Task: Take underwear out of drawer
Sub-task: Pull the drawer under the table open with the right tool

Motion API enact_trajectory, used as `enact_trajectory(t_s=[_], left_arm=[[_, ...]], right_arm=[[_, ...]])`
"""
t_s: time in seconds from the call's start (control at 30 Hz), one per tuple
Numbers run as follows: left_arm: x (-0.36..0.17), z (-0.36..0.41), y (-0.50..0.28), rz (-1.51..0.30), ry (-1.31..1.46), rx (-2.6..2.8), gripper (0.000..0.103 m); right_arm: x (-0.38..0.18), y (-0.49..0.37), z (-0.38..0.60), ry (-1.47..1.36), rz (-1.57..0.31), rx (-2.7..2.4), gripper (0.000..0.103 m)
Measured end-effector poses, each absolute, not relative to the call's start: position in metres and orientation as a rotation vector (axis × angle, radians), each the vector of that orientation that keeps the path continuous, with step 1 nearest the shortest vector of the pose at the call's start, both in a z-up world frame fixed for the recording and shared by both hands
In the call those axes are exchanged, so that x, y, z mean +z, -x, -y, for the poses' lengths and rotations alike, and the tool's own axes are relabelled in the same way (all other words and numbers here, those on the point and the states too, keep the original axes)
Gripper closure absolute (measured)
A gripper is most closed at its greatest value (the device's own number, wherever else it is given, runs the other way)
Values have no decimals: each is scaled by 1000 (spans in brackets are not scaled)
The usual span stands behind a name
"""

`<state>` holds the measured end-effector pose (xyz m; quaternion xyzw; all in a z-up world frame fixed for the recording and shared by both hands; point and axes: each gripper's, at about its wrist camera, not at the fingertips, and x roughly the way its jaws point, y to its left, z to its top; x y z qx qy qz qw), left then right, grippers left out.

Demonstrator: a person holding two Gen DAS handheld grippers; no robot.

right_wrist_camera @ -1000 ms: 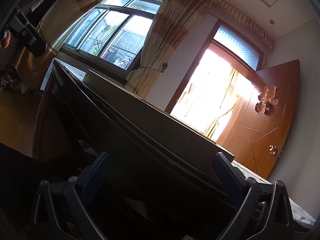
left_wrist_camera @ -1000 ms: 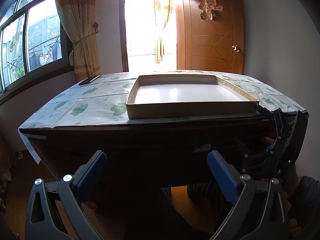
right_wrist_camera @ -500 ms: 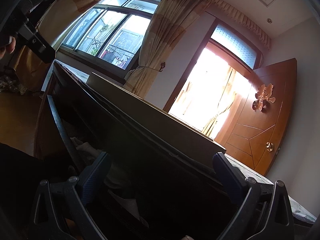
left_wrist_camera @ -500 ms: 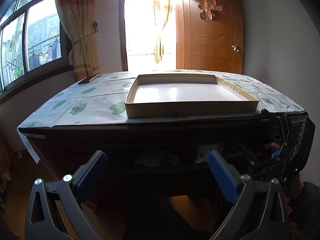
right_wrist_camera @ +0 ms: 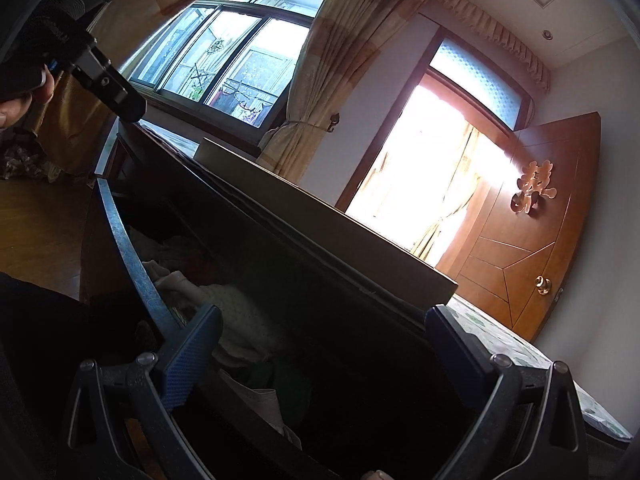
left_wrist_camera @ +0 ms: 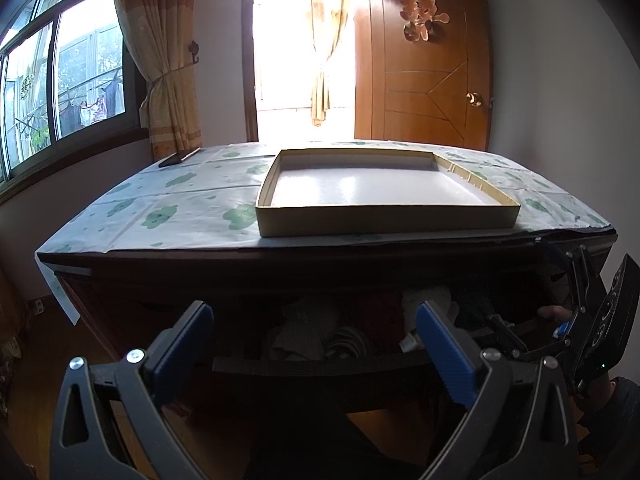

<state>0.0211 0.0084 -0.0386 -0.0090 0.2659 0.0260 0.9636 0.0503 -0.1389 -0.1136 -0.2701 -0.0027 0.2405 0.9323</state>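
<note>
Left wrist view: the left gripper (left_wrist_camera: 314, 332) stands wide apart and empty in front of the dark wooden table. The drawer (left_wrist_camera: 320, 364) beneath the tabletop is pulled out; folded underwear (left_wrist_camera: 304, 328) lies inside it, at 12 o'clock from the gripper. On the tabletop, a shallow cardboard tray (left_wrist_camera: 384, 216) rests on a green-patterned cloth (left_wrist_camera: 180, 208). The right gripper (left_wrist_camera: 580, 320) appears at 3 o'clock, beside the drawer's right end. Right wrist view: the right gripper (right_wrist_camera: 322, 336) is likewise wide and empty, tilted, looking into the drawer (right_wrist_camera: 128, 248) at pale garments (right_wrist_camera: 240, 320) between its fingers.
</note>
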Motion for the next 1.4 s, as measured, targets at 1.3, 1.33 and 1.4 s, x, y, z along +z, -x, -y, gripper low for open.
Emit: enact_trajectory(t_s=[1.3,1.33,1.4], left_arm=[[-42,-12,-20,-552,20,50,0],[-43,-13,-20,-553,19,51,0],[-43,-15,-21,-553,22,55,0]], right_arm=[[-103,-19,156,493,-100,481,1],[-103,-19,157,492,-104,479,1],[-102,-19,157,492,-112,476,1]])
